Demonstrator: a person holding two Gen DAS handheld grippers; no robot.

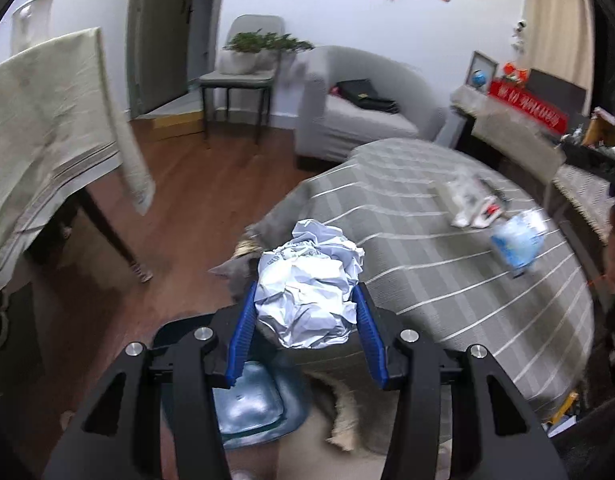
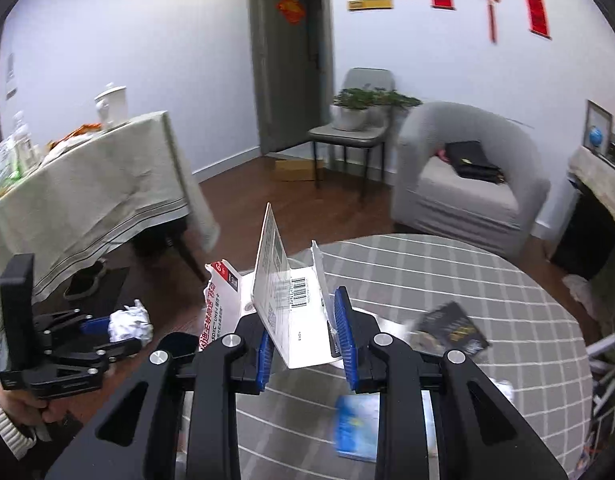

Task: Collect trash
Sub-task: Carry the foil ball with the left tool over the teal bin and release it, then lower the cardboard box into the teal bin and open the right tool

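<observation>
Two tongs (image 1: 305, 316); one crumpled paper ball (image 1: 309, 292); one card package (image 2: 291, 304); one armchair (image 2: 467, 176); two tables (image 2: 447, 280).

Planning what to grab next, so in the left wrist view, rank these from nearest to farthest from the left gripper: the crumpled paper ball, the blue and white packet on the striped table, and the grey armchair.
1. crumpled paper ball: clamped in the left gripper.
2. blue and white packet: on the striped table, right.
3. grey armchair: beyond the table, against the wall.
</observation>
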